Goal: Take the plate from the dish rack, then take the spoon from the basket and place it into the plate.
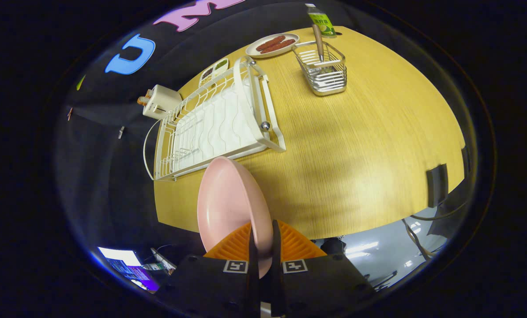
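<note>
A pink plate (228, 203) stands on edge between my fingers, and my gripper (263, 240) is shut on its rim, holding it in the air above the near part of the wooden table (356, 145). The white dish rack (210, 123) lies beyond the plate on the table and holds no dishes. Farther off, a wire basket (323, 70) stands on the table with a wooden-handled spoon (318, 42) upright in it.
A plate of sausages (273, 44) sits beyond the rack, with a green carton (321, 20) behind the basket. A small tray of food (214, 70) and a cream toaster (159, 101) lie past the rack's far side. Cables trail over the floor by the table's edge.
</note>
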`<act>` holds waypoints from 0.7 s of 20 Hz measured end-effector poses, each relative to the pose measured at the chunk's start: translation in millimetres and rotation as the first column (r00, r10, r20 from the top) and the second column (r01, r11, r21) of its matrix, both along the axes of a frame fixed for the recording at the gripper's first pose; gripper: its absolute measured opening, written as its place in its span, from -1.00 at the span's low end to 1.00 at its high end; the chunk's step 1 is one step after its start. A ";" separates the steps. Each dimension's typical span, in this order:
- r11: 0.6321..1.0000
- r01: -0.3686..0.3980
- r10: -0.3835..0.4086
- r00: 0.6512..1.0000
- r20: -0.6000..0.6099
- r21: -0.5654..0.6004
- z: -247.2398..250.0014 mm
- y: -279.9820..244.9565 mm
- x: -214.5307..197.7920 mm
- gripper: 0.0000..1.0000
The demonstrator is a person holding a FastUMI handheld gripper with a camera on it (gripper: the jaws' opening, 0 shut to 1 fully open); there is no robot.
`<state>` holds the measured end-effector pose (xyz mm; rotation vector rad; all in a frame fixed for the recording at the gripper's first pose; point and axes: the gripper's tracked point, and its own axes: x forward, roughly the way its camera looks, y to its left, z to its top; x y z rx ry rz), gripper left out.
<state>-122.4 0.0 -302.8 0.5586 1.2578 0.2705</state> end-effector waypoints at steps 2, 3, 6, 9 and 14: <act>1.000 0.031 -0.031 1.000 0.000 0.006 -22.3 -2.1 2.8 -0.73; 0.999 0.039 -0.039 0.999 0.004 0.002 -31.7 -3.4 6.4 -0.73; 0.999 0.038 -0.038 0.999 0.017 0.007 -46.7 1.9 12.0 -0.73; 0.998 0.064 -0.064 0.998 0.018 0.012 -47.3 4.0 22.1 -0.73; 0.995 0.083 -0.083 0.997 0.001 -0.059 -63.9 -3.5 21.6 -0.57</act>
